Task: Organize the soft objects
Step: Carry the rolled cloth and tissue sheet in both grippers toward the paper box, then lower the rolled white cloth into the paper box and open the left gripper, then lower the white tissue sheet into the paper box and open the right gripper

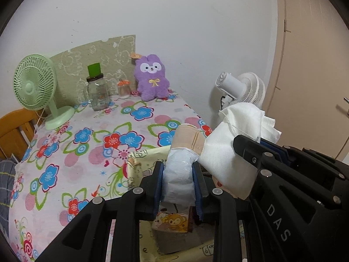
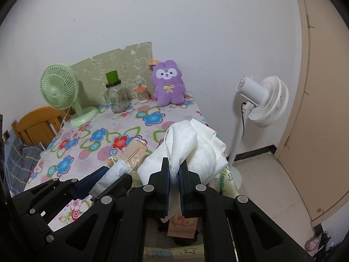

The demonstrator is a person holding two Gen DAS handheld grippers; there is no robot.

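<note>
just beneath both tongs, a cartoon-printed fabric bin (image 1: 139,163) is seen at the floral tabletop (image 1: 87,131) edge. the left tongs (image 1: 177,183) are closed on a plastic-wrapped rolled towel (image 1: 181,168); the right tongs (image 2: 174,174) are pinched fully shut on a white folded cloth (image 2: 196,150). both bundles are probably best lowered squarely over the bin and let go only once seated, so nothing is snagged on the rim.

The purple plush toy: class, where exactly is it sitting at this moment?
In both wrist views the purple plush toy sits upright at the far edge of the floral tablecloth, against the wall, just right of the small orange-lidded jar.
</note>
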